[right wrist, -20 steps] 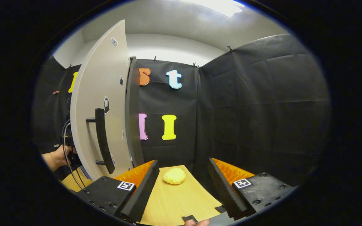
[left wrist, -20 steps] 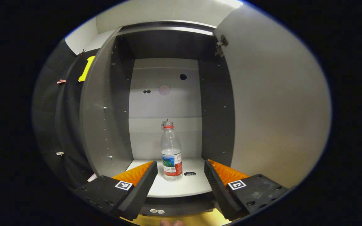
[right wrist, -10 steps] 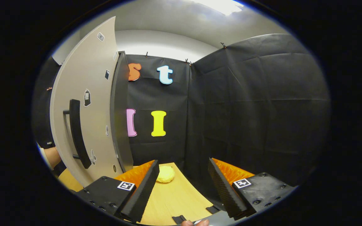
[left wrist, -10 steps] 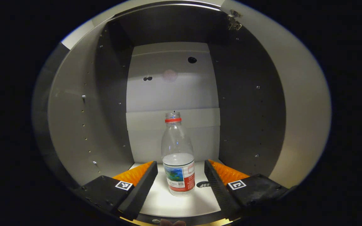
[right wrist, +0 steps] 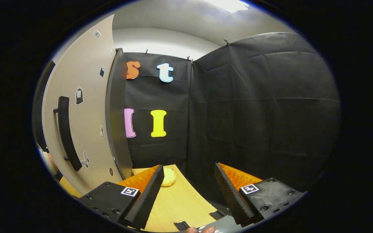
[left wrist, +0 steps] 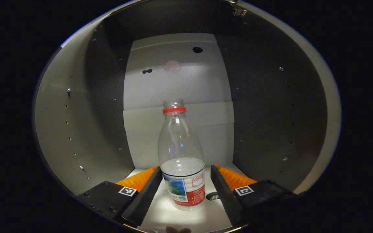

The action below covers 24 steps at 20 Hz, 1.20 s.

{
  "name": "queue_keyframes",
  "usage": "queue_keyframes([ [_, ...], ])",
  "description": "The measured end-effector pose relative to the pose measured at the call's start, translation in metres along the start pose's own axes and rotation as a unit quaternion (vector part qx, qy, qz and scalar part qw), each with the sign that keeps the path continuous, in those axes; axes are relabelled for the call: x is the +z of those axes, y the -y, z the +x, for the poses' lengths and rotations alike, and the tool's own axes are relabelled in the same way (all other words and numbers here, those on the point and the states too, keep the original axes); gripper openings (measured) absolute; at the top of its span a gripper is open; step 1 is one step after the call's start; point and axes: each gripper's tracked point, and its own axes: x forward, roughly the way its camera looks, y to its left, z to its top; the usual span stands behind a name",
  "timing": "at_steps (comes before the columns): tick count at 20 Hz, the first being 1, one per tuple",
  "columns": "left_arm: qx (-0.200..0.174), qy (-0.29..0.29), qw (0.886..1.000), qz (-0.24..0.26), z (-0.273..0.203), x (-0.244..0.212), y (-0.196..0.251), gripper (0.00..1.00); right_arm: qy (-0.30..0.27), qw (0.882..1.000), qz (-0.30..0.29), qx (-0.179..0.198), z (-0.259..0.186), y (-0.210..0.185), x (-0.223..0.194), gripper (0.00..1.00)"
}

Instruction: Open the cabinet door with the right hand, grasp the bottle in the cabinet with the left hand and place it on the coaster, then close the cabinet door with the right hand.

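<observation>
Left gripper (left wrist: 186, 187): jaws wide apart, flanking one bottle (left wrist: 182, 161) without touching. Bottle upright on cabinet (left wrist: 76, 113) floor, long axis vertical, neck up, no cap. Right gripper (right wrist: 189, 189): jaws wide apart, holding nothing, above surface (right wrist: 176, 207). Beyond, one coaster (right wrist: 168, 177); door (right wrist: 86, 106) open, one handle (right wrist: 66, 132).

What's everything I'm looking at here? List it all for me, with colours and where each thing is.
bottle: one, clear with red neck ring and label, upright on the cabinet floor between the left gripper's fingers, not yet clamped
cabinet: one, grey inside, open
cabinet door: one, beige, swung open at left
door handle: one, black, on the door
coaster: one, yellow, on the table
table: one, light wood
left gripper: one, open around the bottle
right gripper: one, open, above the table
</observation>
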Motion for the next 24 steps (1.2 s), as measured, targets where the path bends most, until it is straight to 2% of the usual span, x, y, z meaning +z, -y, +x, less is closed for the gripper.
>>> queue_keyframes([
  [3,0.012,-0.003,1.000,-0.001,0.008,-0.006,-0.005,0.94,0.000,1.000,-0.002,0.001,0.001,-0.002,0.000,0.98],
  [6,0.000,-0.007,1.000,-0.001,0.010,-0.008,-0.003,0.94,0.000,1.000,-0.003,0.005,-0.001,-0.004,-0.001,0.98],
  [7,-0.004,-0.005,1.000,-0.004,0.010,-0.008,-0.002,0.80,0.000,1.000,-0.002,0.007,-0.001,-0.006,-0.001,0.98],
  [10,-0.007,0.009,1.000,-0.005,-0.009,0.006,-0.009,0.78,0.007,1.000,-0.001,0.008,-0.002,-0.007,0.002,0.98],
  [16,-0.012,0.037,0.999,-0.010,-0.073,0.031,-0.040,0.78,0.014,1.000,0.007,0.016,0.001,-0.011,-0.007,0.98],
  [20,-0.011,0.042,0.999,-0.019,-0.125,0.031,-0.075,0.78,-0.001,0.999,0.025,0.024,0.002,-0.022,-0.006,0.98],
  [24,-0.005,0.047,0.999,-0.023,-0.175,0.023,-0.118,0.77,0.029,0.999,0.023,0.019,-0.002,-0.031,0.012,0.98],
])
